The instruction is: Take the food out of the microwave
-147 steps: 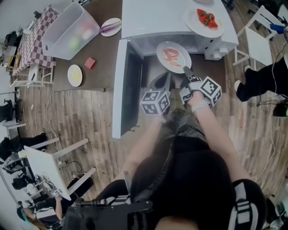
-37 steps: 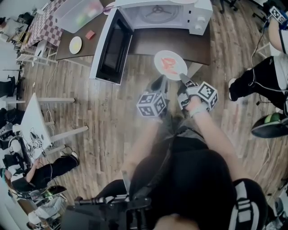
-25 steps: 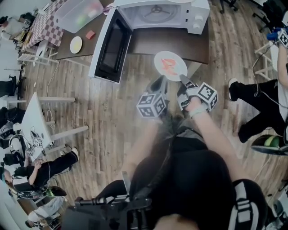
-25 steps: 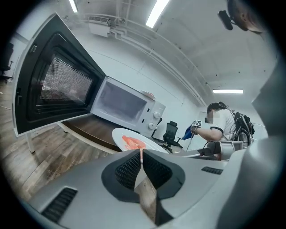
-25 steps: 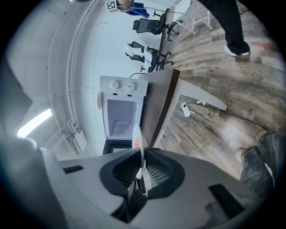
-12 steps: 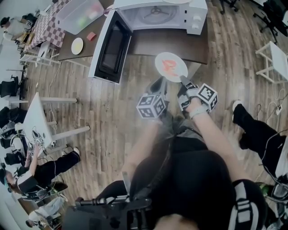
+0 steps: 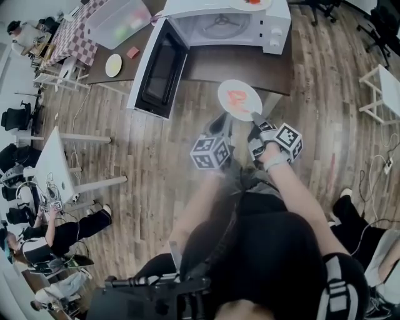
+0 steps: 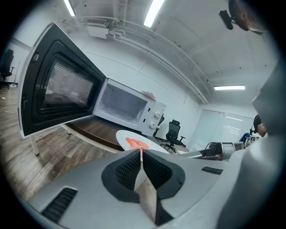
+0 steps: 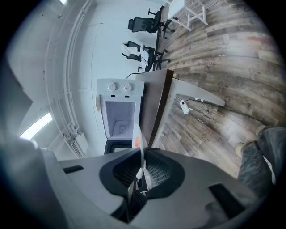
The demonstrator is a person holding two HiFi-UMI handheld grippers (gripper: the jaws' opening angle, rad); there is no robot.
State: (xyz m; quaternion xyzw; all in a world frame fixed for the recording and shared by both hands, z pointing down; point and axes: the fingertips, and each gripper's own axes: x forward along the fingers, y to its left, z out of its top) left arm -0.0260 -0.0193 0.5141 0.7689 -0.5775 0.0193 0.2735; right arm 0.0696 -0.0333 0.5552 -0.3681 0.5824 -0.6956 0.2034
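One plate (image 7: 245, 107) of red food (image 7: 237, 97) out of microwave (image 7: 225, 25), over floor (image 7: 156, 156) just off tabletop (image 7: 244, 62) edge; right gripper (image 7: 255, 117) jaws clamped on near rim; left gripper (image 7: 220, 122) jaws together, empty; door (image 7: 161, 65) wide open left.

- One microwave (image 7: 222, 25), white, its door swung open, at the back edge of the brown table (image 7: 240, 65).
- Two knobs (image 9: 113, 87) on the microwave's front panel.
- Three plates plainly in view: one plate with red food (image 7: 239, 100) out past the table's front edge, one yellow plate (image 7: 113, 65) near the table's front left corner, and one plate on the microwave's top (image 7: 250, 3).
- One clear bin (image 7: 117, 22) at the table's left end.
- One small pink block (image 7: 132, 53) between the bin and the yellow plate.
- Two grippers: the left gripper (image 7: 220, 123) and the right gripper (image 7: 256, 117).
- Two white tables (image 7: 56, 165) on the floor, one at each side.
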